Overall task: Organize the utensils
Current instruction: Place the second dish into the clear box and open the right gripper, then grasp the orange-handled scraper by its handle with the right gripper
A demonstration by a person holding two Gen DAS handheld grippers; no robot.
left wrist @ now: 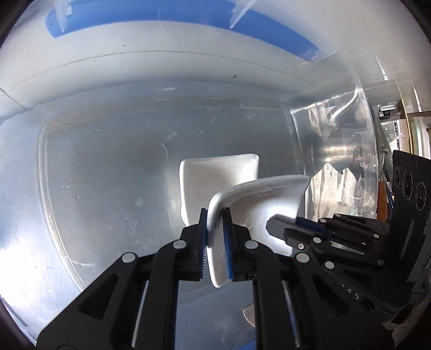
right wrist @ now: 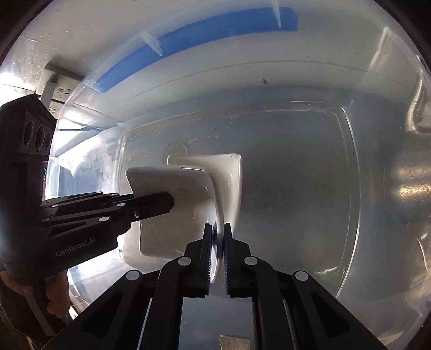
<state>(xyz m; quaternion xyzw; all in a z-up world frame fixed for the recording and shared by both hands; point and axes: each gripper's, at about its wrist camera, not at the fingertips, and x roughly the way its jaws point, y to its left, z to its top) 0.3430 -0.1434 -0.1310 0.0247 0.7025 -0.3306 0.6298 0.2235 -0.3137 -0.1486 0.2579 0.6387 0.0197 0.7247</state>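
Note:
A white square dish (left wrist: pixel 258 196) hangs over the inside of a clear plastic bin (left wrist: pixel 107 175). My left gripper (left wrist: pixel 216 242) is shut on its near rim, blue pads on both faces. My right gripper (left wrist: pixel 282 228) reaches in from the right and grips the dish's other edge. In the right wrist view the same dish (right wrist: pixel 172 212) sits tilted between my right gripper (right wrist: pixel 216 242), shut on its rim, and my left gripper (right wrist: pixel 169 202), coming from the left. A second white square dish (left wrist: pixel 215 175) (right wrist: pixel 229 175) lies on the bin floor just beyond, partly hidden by the held one.
The bin's clear walls (right wrist: pixel 377 188) rise on all sides around both grippers. A blue tape strip (left wrist: pixel 161 18) (right wrist: pixel 188 45) shows on the pale surface behind the far wall. A hand (right wrist: pixel 56 296) holds the left gripper's handle outside the bin's left wall.

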